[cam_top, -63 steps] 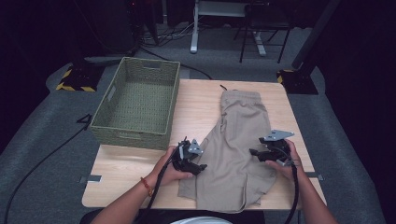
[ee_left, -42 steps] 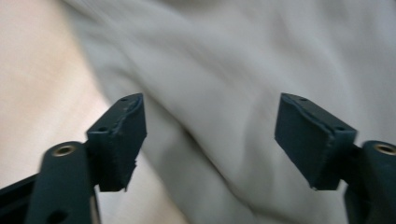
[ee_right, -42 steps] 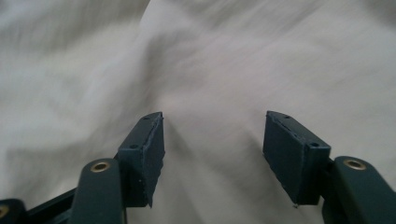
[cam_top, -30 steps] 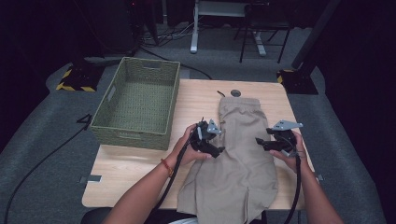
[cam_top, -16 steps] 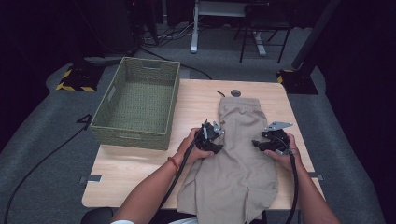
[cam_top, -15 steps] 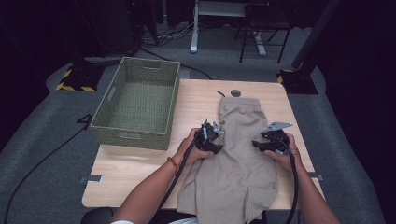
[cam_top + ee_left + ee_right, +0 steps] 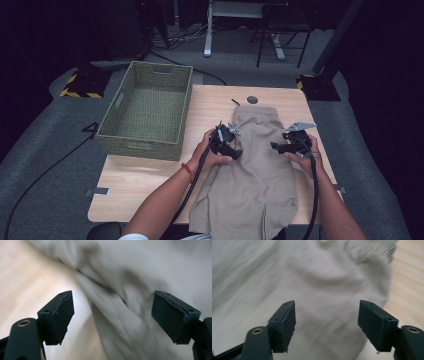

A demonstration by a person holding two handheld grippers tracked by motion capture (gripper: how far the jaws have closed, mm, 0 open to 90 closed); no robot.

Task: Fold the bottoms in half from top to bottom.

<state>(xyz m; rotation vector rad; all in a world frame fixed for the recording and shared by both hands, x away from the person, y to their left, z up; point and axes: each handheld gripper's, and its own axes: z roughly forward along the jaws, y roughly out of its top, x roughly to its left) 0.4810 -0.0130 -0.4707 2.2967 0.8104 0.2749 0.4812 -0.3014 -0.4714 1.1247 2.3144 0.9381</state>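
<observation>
both hands reach in from the near edge, the left gripper (image 7: 231, 146) over the left hem of the shorts (image 7: 255, 180), the right gripper (image 7: 284, 147) over the right hem. both have just been opening their jaws, now wide with nothing gripped. the beige, creased shorts lie mid-table (image 7: 150, 185), legs overhanging the near edge; a basket (image 7: 145, 112) sits left.

A light wooden bench (image 7: 150, 185) carries a woven green basket (image 7: 147, 112) at its left side and a pair of beige trousers (image 7: 255, 185) spread lengthwise on its right half, the near end hanging over the front edge. A dark round hole (image 7: 252, 99) sits near the far edge.
</observation>
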